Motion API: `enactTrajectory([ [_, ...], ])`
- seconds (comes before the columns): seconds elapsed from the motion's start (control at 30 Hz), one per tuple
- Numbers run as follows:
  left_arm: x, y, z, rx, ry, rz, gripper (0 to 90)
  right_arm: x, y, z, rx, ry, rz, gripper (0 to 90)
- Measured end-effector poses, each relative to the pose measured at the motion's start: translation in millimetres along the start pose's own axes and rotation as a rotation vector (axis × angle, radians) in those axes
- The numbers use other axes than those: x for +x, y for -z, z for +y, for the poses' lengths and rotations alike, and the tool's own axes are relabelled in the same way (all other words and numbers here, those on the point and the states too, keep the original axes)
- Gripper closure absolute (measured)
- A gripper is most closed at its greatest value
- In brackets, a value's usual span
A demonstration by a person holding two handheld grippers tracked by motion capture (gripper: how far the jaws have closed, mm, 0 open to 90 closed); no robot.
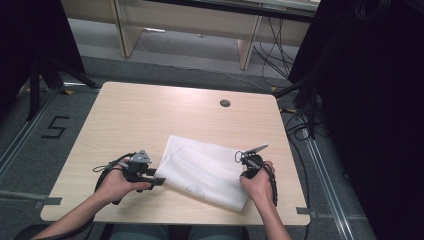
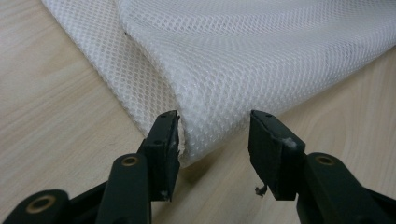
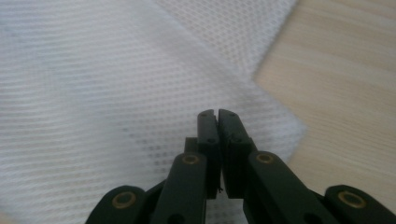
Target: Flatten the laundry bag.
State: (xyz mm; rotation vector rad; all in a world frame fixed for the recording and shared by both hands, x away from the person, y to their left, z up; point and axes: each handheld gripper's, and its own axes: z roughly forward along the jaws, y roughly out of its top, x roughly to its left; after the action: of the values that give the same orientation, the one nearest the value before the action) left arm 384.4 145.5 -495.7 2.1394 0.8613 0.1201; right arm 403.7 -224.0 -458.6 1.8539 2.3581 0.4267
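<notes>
Your left tongs (image 2: 212, 135) sit low in the frame, spread around the folded corner of the white mesh laundry bag (image 2: 243, 60), not pinching. Right tongs (image 3: 218, 116), lower centre, are pressed together, nothing visibly between them. It lies mid-bench (image 1: 150, 110). Looks like folding's underway; next, close the left on that corner.

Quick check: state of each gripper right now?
Left gripper: open, a fold of the white mesh cloth between its jaws.
Right gripper: shut, over the cloth, nothing visibly held.
</notes>
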Motion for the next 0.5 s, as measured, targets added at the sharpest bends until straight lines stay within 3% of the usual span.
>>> enactTrajectory([
  [0.1, 3.0, 10.0, 2.1, -0.038, 0.02, 0.003, 52.1, 10.1, 9.2, -6.2, -0.014, 0.016, 0.021, 88.1],
  [0.13, 4.3, 12.4, 2.8, -0.053, 0.029, 0.007, 51.9, 10.7, 12.1, -9.8, -0.009, 0.035, 0.035, 88.3],
  [0.17, 6.9, 14.9, 3.9, -0.086, 0.067, 0.001, 51.9, 11.0, 13.8, -12.2, -0.002, 0.044, 0.042, 88.5],
  [0.3, 9.6, 12.1, 7.8, -0.144, 0.099, -0.016, 53.4, 9.0, 12.1, -21.2, 0.03, 0.059, 0.052, 89.6],
  [0.4, 4.6, 1.4, 9.7, -0.119, 0.07, -0.007, 55.1, 5.3, 3.8, -21.9, 0.064, 0.064, 0.07, 90.0],
  [0.43, 3.1, -2.3, 10.2, -0.107, 0.051, 0.001, 55.6, 3.6, -0.9, -21.2, 0.047, 0.087, 0.066, 90.0],
  [0.5, 2.3, -4.1, 10.5, -0.083, 0.026, 0.015, 57.7, 3.9, -4.3, -19.9, 0.071, 0.073, 0.051, 90.0],
])
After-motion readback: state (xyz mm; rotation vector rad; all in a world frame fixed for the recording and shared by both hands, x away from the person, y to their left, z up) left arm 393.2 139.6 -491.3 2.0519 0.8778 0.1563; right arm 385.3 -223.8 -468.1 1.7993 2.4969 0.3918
